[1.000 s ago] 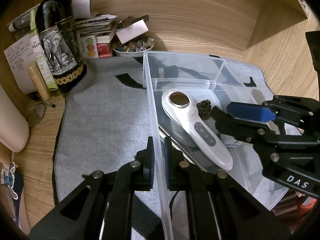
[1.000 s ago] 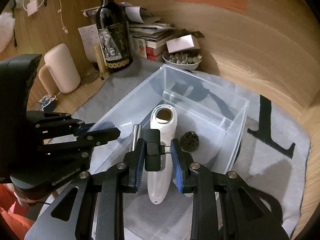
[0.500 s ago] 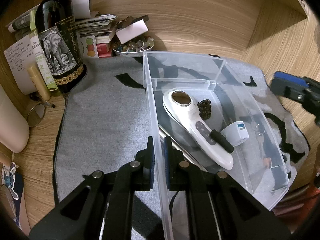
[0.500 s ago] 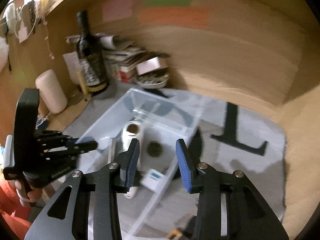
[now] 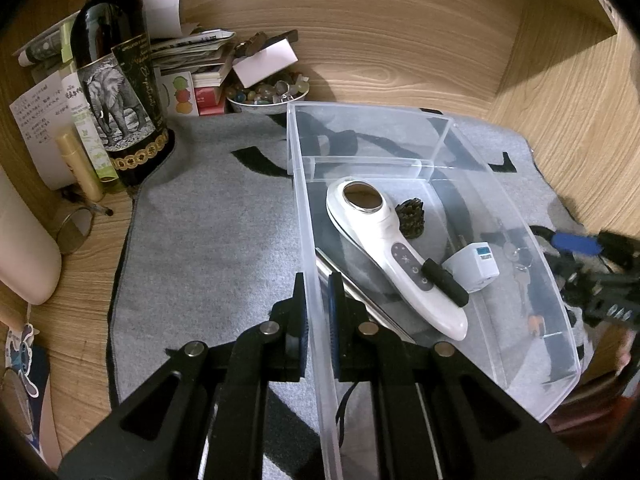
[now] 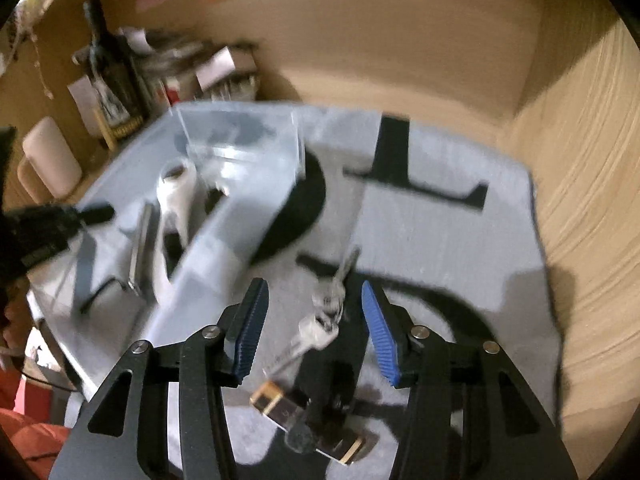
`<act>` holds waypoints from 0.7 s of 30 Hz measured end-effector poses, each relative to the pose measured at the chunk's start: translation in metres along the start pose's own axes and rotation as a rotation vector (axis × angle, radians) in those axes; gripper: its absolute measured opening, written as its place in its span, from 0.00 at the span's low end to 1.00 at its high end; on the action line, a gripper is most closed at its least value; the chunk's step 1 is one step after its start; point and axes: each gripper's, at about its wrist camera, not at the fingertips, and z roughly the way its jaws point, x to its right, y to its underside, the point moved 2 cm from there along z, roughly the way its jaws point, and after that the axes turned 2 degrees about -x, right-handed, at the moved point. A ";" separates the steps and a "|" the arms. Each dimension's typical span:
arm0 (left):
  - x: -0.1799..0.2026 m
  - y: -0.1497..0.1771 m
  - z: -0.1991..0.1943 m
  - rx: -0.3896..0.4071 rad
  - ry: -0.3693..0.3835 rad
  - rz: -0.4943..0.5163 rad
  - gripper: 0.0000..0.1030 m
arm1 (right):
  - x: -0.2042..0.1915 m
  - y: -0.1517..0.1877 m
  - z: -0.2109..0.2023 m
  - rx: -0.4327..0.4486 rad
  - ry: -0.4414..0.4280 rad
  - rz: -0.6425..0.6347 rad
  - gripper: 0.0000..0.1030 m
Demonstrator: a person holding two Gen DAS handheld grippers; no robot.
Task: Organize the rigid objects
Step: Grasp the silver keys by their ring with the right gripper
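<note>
My left gripper (image 5: 318,316) is shut on the near wall of a clear plastic bin (image 5: 308,216). In the bin lie a white handheld device (image 5: 384,248), a small black stick (image 5: 444,282) on its handle, a white cube (image 5: 474,266), a dark pine cone (image 5: 410,218) and a metal bar (image 5: 352,286). My right gripper (image 6: 316,330) is open above a bunch of keys (image 6: 326,312) on the grey mat (image 6: 460,240), right of the bin (image 6: 224,240). A black and gold lighter (image 6: 308,420) lies nearer. The right gripper (image 5: 588,264) shows at the left wrist view's right edge.
A wine bottle (image 5: 118,84), papers, books and a bowl of stones (image 5: 268,94) stand along the wooden back wall. A cream cylinder (image 5: 24,256) stands at the left. A wooden side wall (image 5: 580,120) closes the right.
My right gripper let go of the black stick, which now lies on the white device, opened, and moved out of the bin to the right over the keys. My left gripper has not moved.
</note>
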 end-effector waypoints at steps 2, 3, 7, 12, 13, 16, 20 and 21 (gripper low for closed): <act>0.000 0.000 0.000 -0.001 -0.002 0.001 0.08 | 0.001 0.008 0.013 -0.037 -0.003 0.004 0.44; 0.000 0.000 0.000 -0.001 -0.003 0.001 0.08 | 0.000 0.012 0.019 -0.056 -0.004 0.005 0.44; 0.000 0.000 0.000 -0.001 -0.001 -0.003 0.08 | 0.002 0.021 0.038 -0.105 0.004 0.003 0.44; 0.000 0.000 0.000 -0.002 -0.003 -0.004 0.08 | 0.002 0.023 0.036 -0.092 0.001 -0.021 0.30; -0.001 0.000 0.001 -0.002 -0.003 -0.004 0.08 | 0.002 0.023 0.035 -0.090 0.000 -0.019 0.30; -0.001 -0.001 0.001 -0.002 -0.003 -0.004 0.08 | 0.003 0.023 0.034 -0.079 0.006 -0.013 0.25; -0.002 0.000 0.001 -0.003 -0.002 -0.003 0.08 | 0.006 0.019 0.027 -0.054 0.009 0.003 0.25; -0.002 0.000 0.001 -0.003 -0.001 -0.004 0.08 | 0.007 0.017 0.023 -0.040 0.010 0.007 0.25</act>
